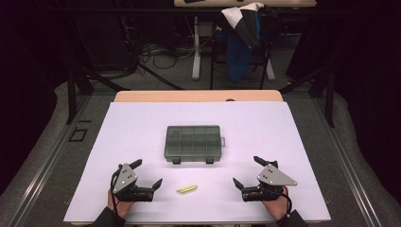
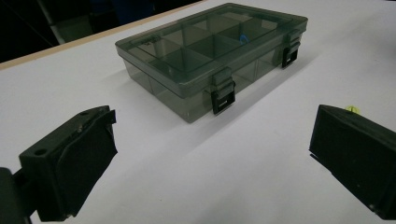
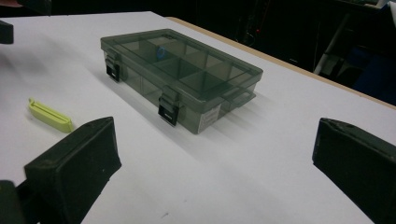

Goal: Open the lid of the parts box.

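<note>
Clip (image 1: 186, 189) was lying flat near the desk's front edge, roughly midway between the two grippers and touching neither. It looked like a thin yellow-green plastic strip, smooth and slightly tapered, low enough that it barely rose off the surface. Left gripper (image 1: 145, 173) and right gripper (image 1: 246, 170) both sat near the front edge, jaws spread wide with nothing between them. The pads looked like blocky matte black rubber or plastic wedges.

Farther back, around the middle of the desk (image 1: 142, 123), was the box (image 1: 194, 142): smoky translucent plastic, rectangular, divided into compartments, lid down with two black latches (image 2: 223, 95) on the side facing the person and a small tab handle on its right end. Something small and blue was inside one compartment, too small to tell what. The desk top was a plain white matte sheet, pretty slick looking.

What I'd worry about: that clip was so flat that blunt jaws could just skate it across the slick sheet instead of picking it up, or flick it away if one pad landed first. And the latches were small, so prying one with a fat jaw could shove the whole light box backward unless the other gripper braced it.
</note>
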Demonstrator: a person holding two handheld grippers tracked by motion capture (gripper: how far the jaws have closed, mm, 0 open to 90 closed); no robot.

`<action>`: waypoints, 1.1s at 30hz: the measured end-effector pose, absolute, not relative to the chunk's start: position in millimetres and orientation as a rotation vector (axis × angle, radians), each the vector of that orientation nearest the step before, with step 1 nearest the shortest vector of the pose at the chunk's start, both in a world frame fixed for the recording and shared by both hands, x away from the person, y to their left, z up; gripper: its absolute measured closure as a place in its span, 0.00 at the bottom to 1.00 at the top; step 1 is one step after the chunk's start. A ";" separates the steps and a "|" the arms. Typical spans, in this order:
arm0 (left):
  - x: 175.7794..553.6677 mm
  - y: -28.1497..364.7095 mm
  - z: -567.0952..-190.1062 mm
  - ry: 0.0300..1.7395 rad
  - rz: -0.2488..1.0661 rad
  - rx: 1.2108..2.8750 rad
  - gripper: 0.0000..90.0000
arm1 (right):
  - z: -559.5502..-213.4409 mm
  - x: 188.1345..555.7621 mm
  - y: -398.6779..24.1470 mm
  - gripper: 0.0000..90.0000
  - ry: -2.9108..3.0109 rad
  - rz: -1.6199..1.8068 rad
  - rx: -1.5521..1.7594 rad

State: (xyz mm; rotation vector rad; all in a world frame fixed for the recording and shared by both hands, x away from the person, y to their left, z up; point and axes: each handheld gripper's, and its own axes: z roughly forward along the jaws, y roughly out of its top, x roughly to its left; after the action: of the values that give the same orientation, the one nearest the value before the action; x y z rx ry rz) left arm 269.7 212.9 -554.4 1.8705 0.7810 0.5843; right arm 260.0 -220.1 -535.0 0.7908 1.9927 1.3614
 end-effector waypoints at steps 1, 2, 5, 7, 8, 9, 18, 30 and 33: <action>271.0 213.0 -554.4 0.781 0.584 1.868 0.00 | -533.7 260.9 -219.3 0.00 2.007 1.360 0.795; 272.6 213.5 -554.0 0.778 0.584 1.869 0.00 | -533.7 260.9 -219.3 0.00 2.007 1.360 0.795; 278.6 214.8 -552.6 0.782 0.558 1.855 0.00 | -532.1 267.1 -214.8 0.00 2.019 1.367 0.786; 280.3 215.2 -552.6 0.780 0.552 1.856 0.00 | -531.6 270.7 -212.7 0.00 2.032 1.362 0.780; 284.0 215.6 -552.7 0.784 0.543 1.851 0.00 | -531.6 272.9 -211.4 0.00 2.030 1.374 0.778; 284.0 215.6 -552.7 0.784 0.543 1.851 0.00 | -530.9 274.3 -210.6 0.00 2.039 1.373 0.784; 305.4 213.0 -548.2 0.785 0.487 1.865 0.00 | -528.0 294.0 -199.0 0.00 2.097 1.380 0.778; 323.2 206.0 -544.9 0.770 0.494 1.890 0.00 | -524.7 319.7 -183.6 0.00 2.189 1.370 0.796; 329.5 205.3 -542.1 0.765 0.494 1.874 0.00 | -522.7 328.1 -180.3 0.00 2.224 1.355 0.813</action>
State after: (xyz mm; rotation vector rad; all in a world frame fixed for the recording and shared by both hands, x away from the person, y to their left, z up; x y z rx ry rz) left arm 329.5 205.3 -542.1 1.8736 0.7654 0.4937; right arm 328.1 -180.3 -522.7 0.8127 2.2244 1.3554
